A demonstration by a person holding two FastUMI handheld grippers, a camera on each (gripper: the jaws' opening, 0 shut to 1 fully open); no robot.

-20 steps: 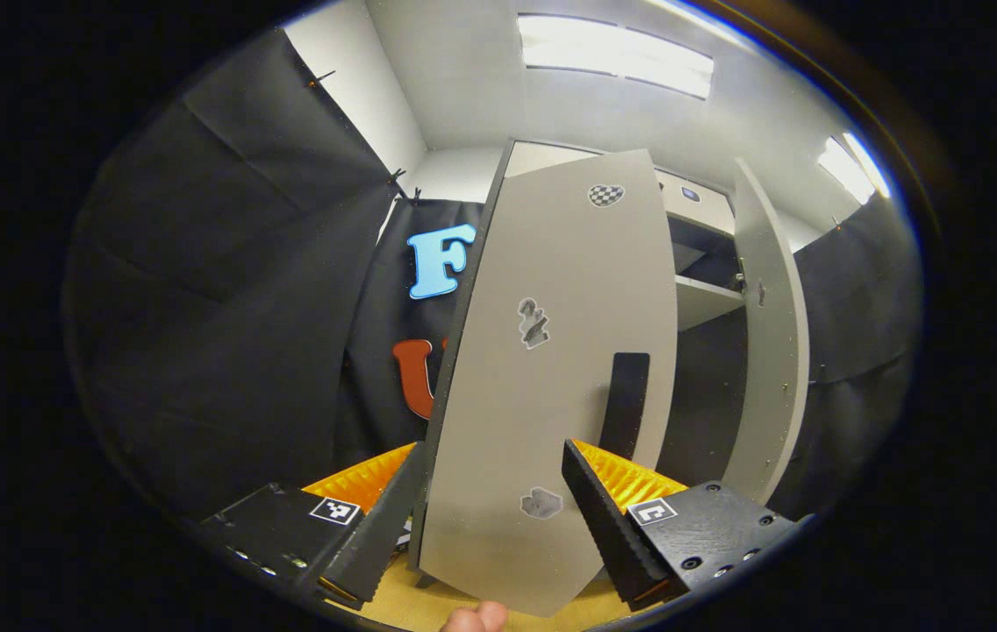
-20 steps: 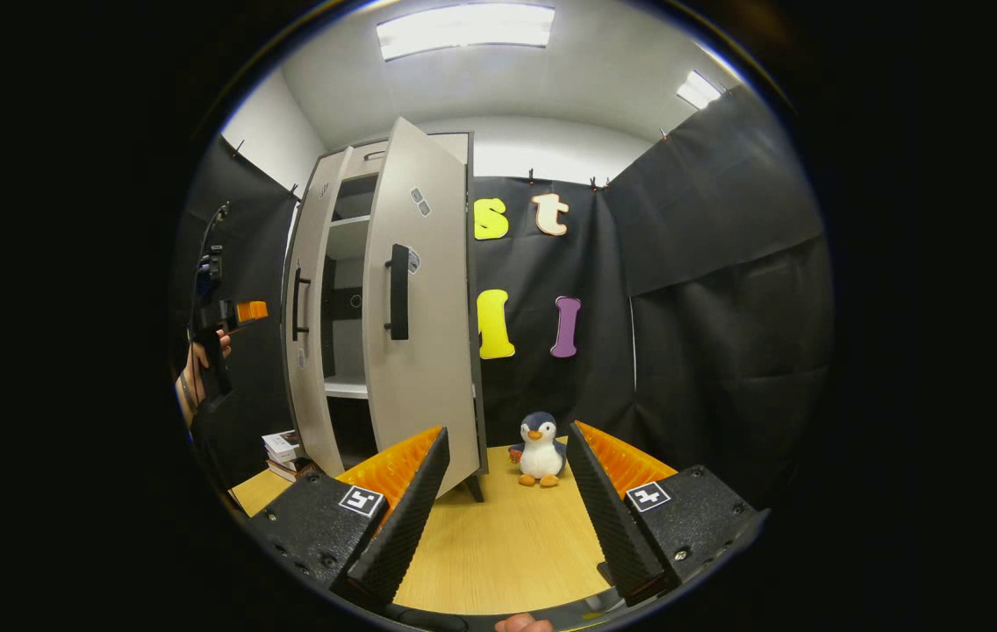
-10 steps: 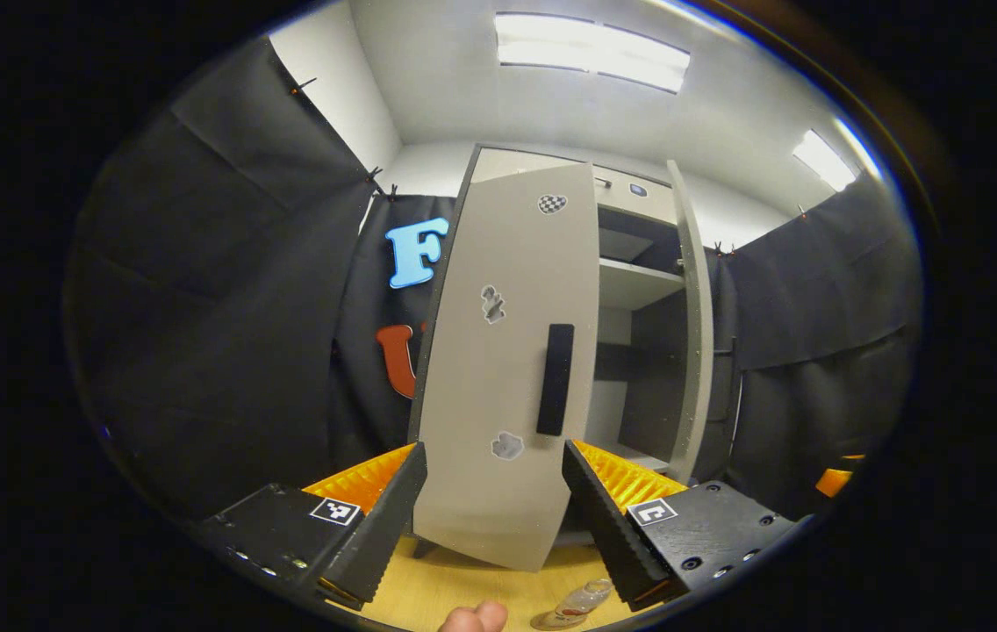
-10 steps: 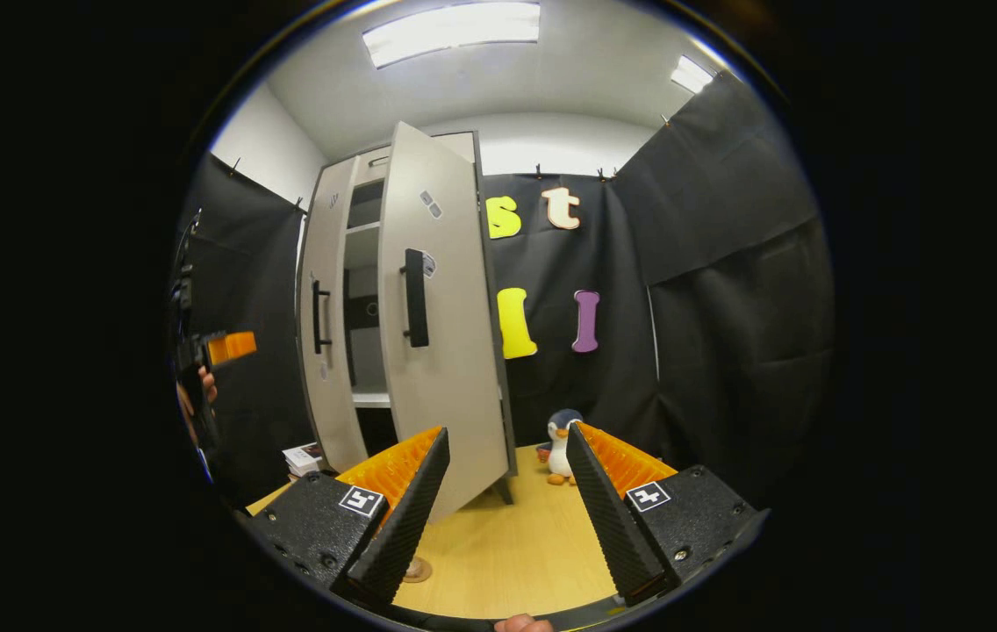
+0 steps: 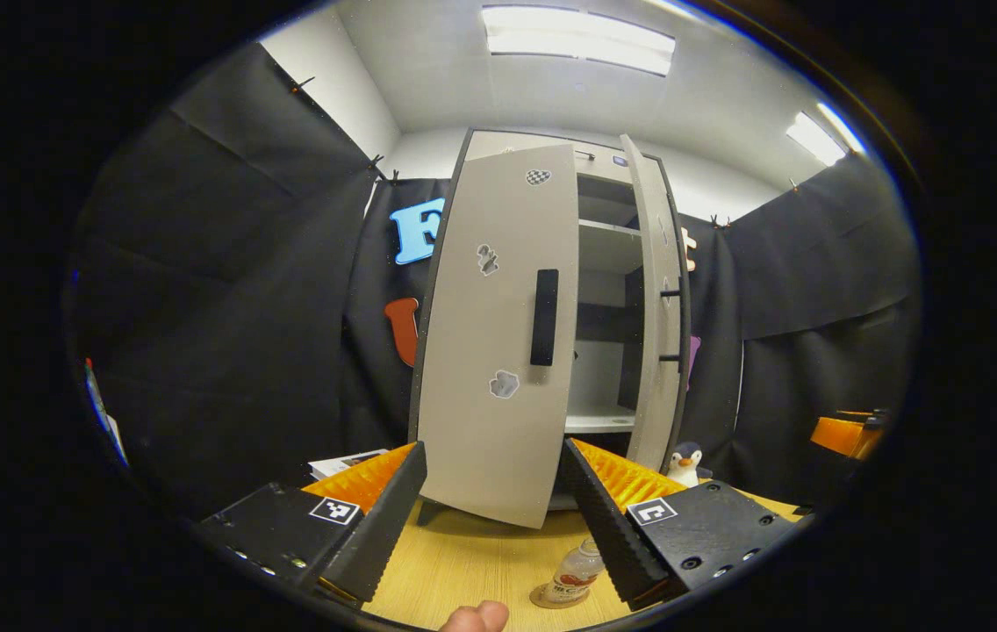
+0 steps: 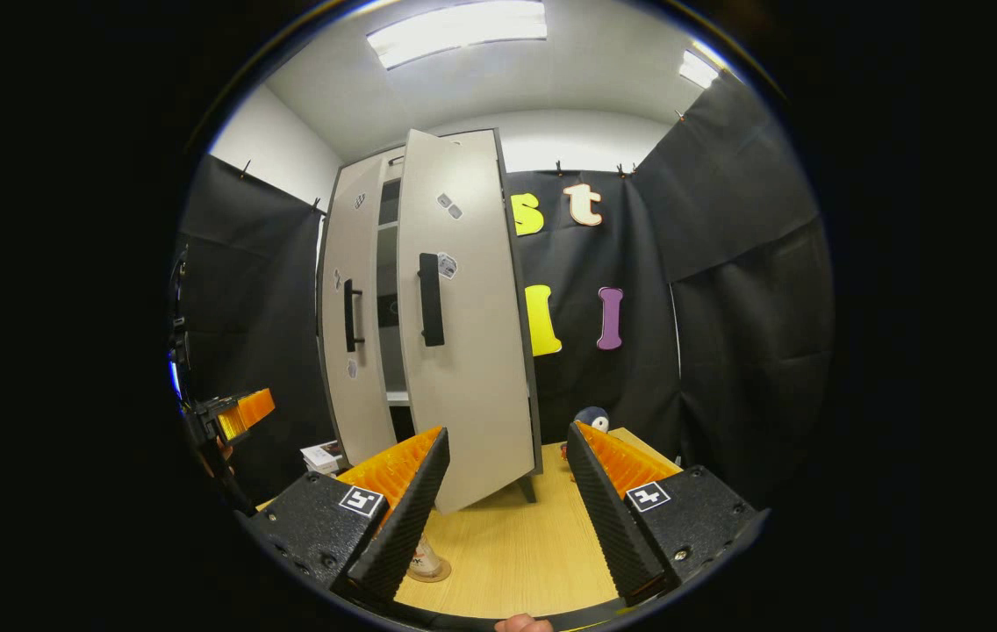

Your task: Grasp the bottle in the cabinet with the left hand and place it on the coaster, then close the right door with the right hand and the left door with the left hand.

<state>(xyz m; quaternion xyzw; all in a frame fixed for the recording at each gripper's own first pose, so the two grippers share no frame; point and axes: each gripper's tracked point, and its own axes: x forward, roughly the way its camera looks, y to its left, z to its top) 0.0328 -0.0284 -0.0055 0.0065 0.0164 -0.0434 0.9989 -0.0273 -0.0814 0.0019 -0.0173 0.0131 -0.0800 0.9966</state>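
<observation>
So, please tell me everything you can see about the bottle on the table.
The bottle is small, clear plastic, with a label low on its body. It stands upright on a round coaster on the wooden table, in front of the open cabinet. Neither gripper touches it. In the right gripper view its base shows beside a finger, which hides its top.

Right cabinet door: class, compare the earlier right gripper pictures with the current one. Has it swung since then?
Yes. In the right gripper view, the right door has swung toward the left door, narrowing the open gap between them; neither is shut.
</observation>
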